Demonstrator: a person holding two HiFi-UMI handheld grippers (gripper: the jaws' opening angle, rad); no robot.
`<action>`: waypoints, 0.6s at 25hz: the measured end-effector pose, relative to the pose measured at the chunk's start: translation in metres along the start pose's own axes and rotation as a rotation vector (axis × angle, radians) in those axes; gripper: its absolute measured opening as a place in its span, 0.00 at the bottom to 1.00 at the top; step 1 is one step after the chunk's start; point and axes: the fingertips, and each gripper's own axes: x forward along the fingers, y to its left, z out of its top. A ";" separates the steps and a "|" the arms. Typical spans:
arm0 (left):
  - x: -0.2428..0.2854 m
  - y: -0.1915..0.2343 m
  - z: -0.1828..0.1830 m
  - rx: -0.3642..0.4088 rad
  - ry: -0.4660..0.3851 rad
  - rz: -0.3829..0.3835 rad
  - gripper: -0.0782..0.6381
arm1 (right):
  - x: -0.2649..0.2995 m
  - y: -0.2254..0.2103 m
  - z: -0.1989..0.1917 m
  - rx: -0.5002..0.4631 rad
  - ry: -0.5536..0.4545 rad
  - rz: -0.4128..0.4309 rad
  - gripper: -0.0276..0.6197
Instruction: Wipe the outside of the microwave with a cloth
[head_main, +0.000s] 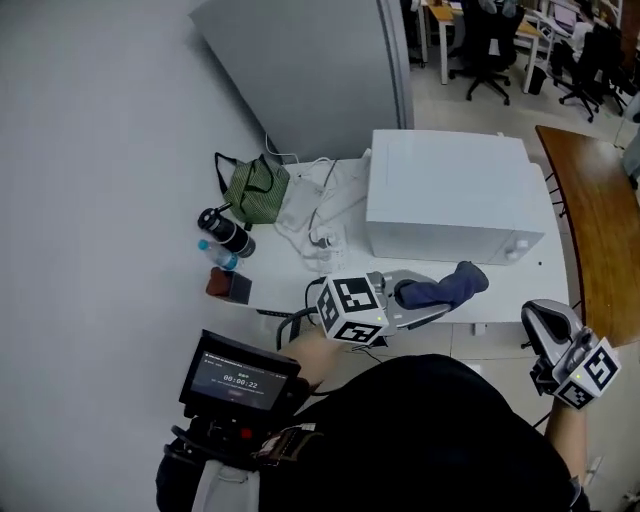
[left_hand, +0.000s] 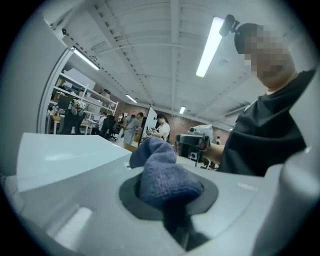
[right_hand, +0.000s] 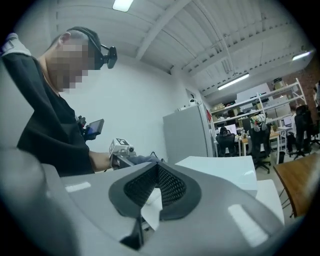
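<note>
Left gripper (left_hand: 167, 202): jaws closed on a bunched dark blue cloth (left_hand: 162, 175), gripped at one end so that the rest bulges out beyond the tips as a loose wad. Right gripper (right_hand: 155, 192): jaws drawn together with nothing between them, held off the bench's near right corner and well apart from the work. The cloth hangs above the near edge of the white bench (head_main: 500, 300), just in front of the microwave (head_main: 450, 195) and, as far as the head view shows, not touching it. The microwave, a white box, stands toward the bench's right edge with its top facing the head camera. A green bag (head_main: 255, 190), a dark bottle (head_main: 225, 232) and a tangle of white cables (head_main: 320, 215) occupy the far left part of the bench, beside the microwave's left wall. The step in hand appears to be bringing the cloth to a first panel. It would likely go best if the free wad, not the jaw tips, meets the casing, pressed flat and drawn in overlapping strokes. The cables lie close enough to snag a stroke along the left wall.
</note>
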 end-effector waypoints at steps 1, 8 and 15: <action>-0.005 -0.010 -0.007 -0.013 -0.011 0.012 0.18 | -0.005 0.007 0.003 -0.007 -0.002 0.002 0.05; 0.012 -0.088 -0.033 -0.036 -0.095 0.072 0.19 | -0.070 0.043 -0.008 -0.014 -0.007 0.049 0.05; 0.072 -0.163 -0.048 -0.090 -0.225 0.181 0.18 | -0.162 0.064 -0.049 -0.010 0.017 0.148 0.05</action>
